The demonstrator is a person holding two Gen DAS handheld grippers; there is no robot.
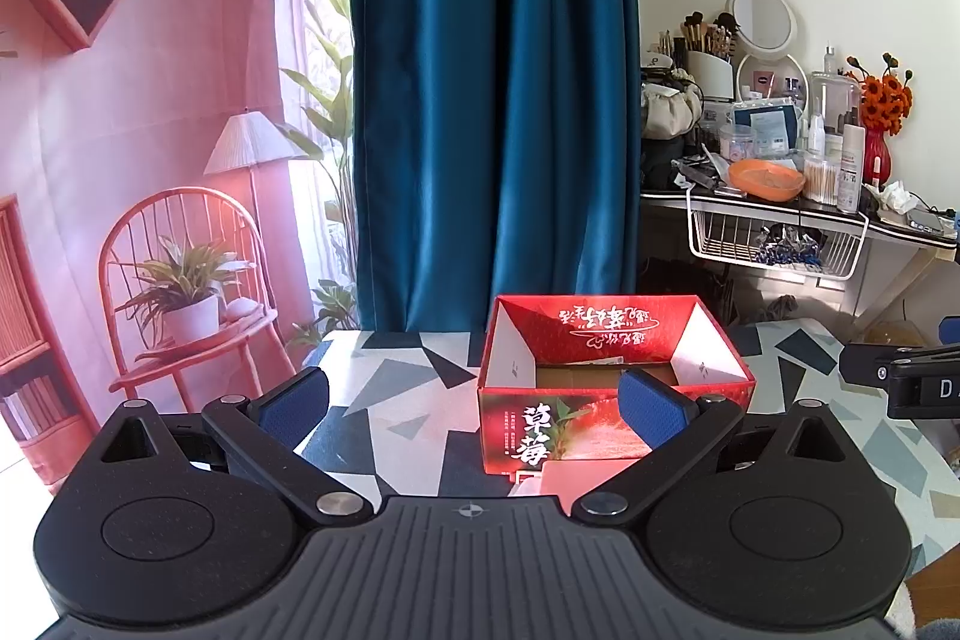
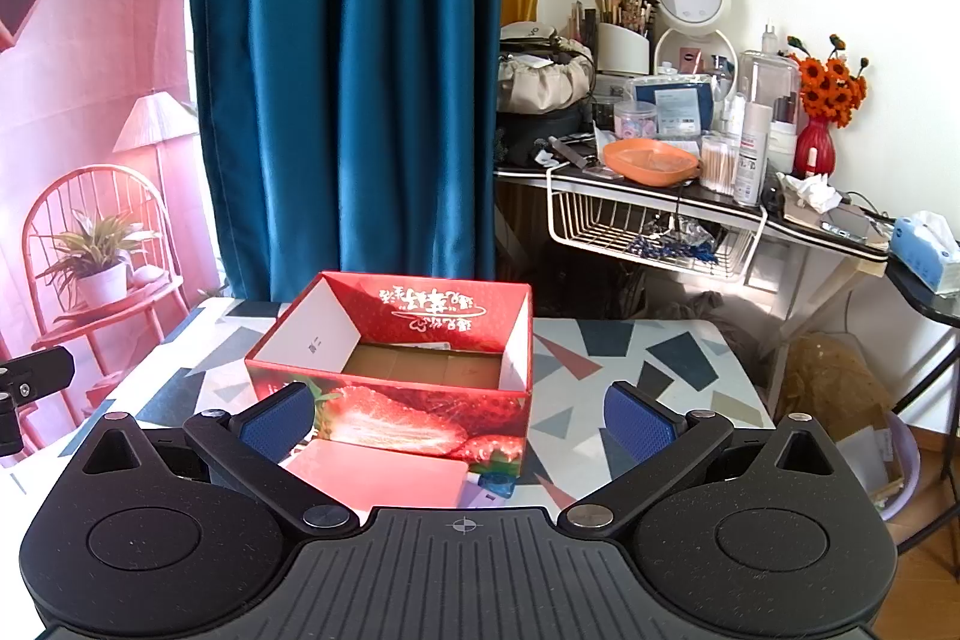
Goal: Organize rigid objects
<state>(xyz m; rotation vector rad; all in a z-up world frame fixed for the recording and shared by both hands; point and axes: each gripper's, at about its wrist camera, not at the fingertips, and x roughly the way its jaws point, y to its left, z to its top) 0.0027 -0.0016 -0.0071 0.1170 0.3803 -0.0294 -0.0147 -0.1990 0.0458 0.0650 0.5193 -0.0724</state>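
Note:
A red strawberry-printed cardboard box [image 1: 612,388] [image 2: 396,370] stands open-topped on the patterned table [image 1: 396,400] [image 2: 630,376]; only its brown floor shows inside. My left gripper [image 1: 474,409] is open, its right pad in front of the box's near wall. My right gripper [image 2: 459,421] is open too, hovering just before the box. A flat pink object [image 2: 378,478] [image 1: 564,478] lies on the table against the box's near side, between the right gripper's fingers. Beside it peeks a small blue and purple item [image 2: 492,487].
A teal curtain [image 1: 492,100] hangs behind the table. A cluttered vanity desk [image 2: 690,196] with a wire basket [image 2: 648,232], an orange bowl and a mirror stands at the back right. The other gripper's black body [image 1: 900,376] shows at the right edge.

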